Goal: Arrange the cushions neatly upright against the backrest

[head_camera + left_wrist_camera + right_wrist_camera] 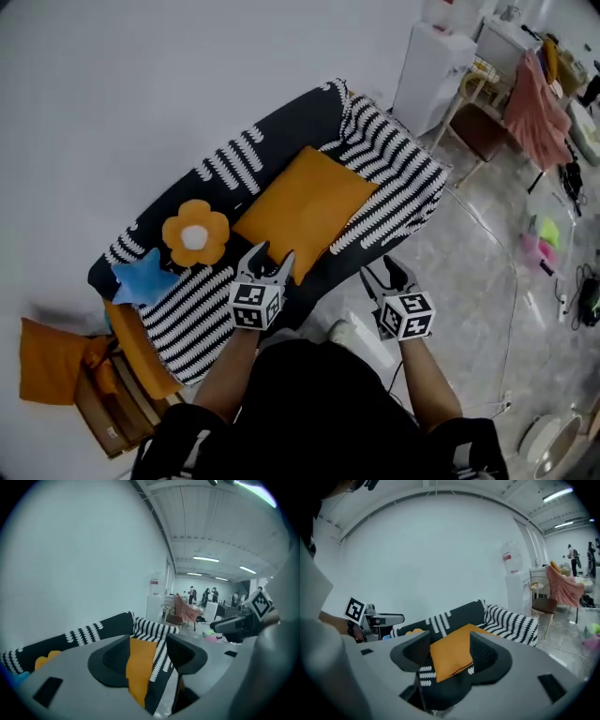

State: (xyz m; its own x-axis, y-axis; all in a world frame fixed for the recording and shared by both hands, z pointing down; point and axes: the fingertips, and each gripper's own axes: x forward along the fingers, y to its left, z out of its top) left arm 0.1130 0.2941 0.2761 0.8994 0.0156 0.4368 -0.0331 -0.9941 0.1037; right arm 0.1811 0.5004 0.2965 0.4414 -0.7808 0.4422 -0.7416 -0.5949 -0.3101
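Observation:
A black sofa with white stripes (394, 159) runs diagonally across the head view. A square orange cushion (305, 208) lies flat on its seat. To its left lie a flower cushion (195, 234) and a blue star cushion (142, 278). My left gripper (271, 258) hovers open at the orange cushion's front corner, with nothing gripped. My right gripper (382, 274) stands open off the sofa's front edge, over the floor. In the left gripper view, the orange cushion (140, 665) shows beyond the gap of the left gripper (149, 656). The right gripper (450, 654) frames the orange cushion (457, 653) from a distance.
Another orange cushion (52, 361) sits on a cardboard box (111, 417) at the sofa's left end. A white appliance (433, 61) and a chair draped in pink cloth (532, 103) stand past the right end. Cables (511, 309) cross the shiny floor.

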